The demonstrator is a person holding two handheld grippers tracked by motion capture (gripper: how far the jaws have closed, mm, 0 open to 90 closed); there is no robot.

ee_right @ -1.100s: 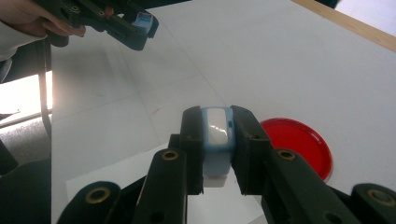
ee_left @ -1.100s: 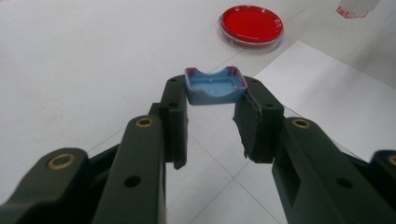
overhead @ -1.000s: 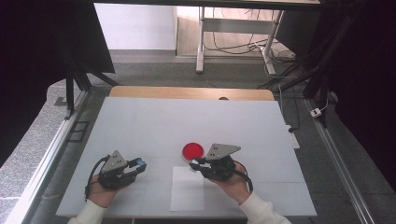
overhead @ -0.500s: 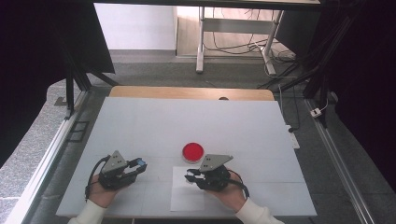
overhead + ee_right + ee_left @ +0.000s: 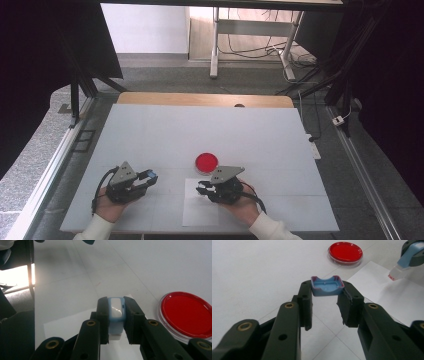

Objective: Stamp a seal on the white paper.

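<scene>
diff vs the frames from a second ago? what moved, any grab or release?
The right hand-held gripper came toward the person, away from beside the red dish, and lower, over the white paper sheet. It stays shut on the blue-and-white stamp-like piece. The left hand-held gripper kept its place, shut on the blue cap. No grab or release. Dish and sheet unmoved.

A white table (image 5: 150,135) carries a red dish (image 5: 206,161) just beyond the right jaws, and a sheet of white paper (image 5: 200,212) lying flat beneath those jaws, right of the left ones.
</scene>
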